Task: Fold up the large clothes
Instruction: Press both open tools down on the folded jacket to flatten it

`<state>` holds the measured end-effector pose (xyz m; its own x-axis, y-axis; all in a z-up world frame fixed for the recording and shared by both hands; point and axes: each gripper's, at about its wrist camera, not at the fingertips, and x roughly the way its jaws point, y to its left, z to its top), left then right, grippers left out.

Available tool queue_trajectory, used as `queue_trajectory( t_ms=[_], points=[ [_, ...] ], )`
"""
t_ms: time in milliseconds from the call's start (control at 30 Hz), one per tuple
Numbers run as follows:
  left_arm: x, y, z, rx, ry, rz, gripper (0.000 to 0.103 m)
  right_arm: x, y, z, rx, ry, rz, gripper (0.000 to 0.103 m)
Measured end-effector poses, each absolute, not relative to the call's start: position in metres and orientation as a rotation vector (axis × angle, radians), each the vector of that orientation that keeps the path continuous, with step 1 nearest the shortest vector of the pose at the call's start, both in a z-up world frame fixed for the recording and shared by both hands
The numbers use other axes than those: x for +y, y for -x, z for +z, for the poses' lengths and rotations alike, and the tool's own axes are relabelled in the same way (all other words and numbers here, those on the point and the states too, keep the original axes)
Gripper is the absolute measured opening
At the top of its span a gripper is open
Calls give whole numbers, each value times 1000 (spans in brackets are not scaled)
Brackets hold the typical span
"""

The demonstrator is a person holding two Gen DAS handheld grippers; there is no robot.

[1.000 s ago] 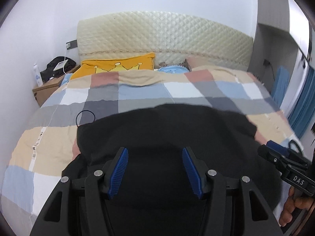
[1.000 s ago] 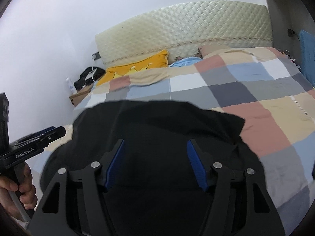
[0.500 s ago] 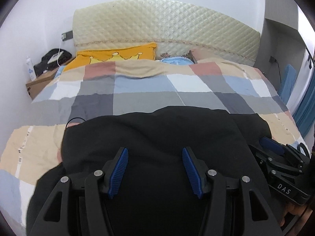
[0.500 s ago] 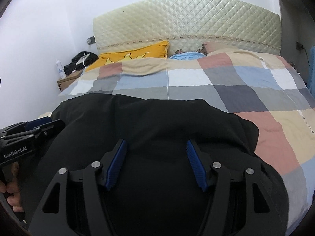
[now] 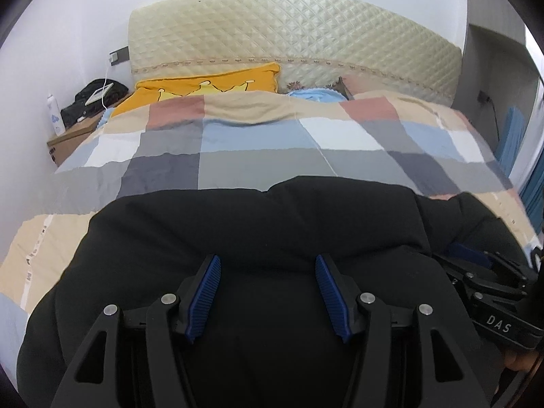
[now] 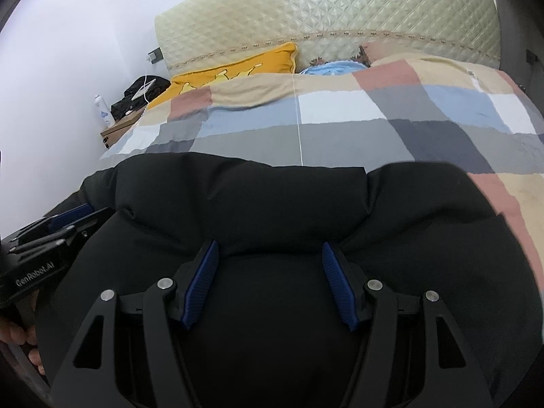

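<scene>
Evidently the coat (image 5: 258,224) lay bunched on the near end of the bed (image 5: 258,156), puffy and slippery-looking. Doing this fold well probably meant lowering both sides evenly, keeping the far edge straight. The left gripper (image 5: 268,292) and right gripper (image 6: 270,282) angled downward side by side; their jaws stood apart, and I could not tell whether the pads pressed the fabric bulging between them.

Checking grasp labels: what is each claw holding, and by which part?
Left claw and right claw each pinch a thick bunch of the black padded jacket at its near edge; hem or collar cannot be told.
</scene>
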<state>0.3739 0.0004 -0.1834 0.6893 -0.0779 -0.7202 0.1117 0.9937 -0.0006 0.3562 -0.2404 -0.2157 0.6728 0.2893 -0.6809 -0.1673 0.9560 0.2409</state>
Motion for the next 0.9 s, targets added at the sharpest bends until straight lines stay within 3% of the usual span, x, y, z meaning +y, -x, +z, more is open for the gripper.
queue_trajectory(
  t_ms=[567,900],
  points=[
    [54,-353,-146,695,24,-43,58,-274,-331,-182,720,-144,242,64],
    [67,-364,-179,793,7,-49,58,-310,-348,-212,799,-135,178,64]
  ],
)
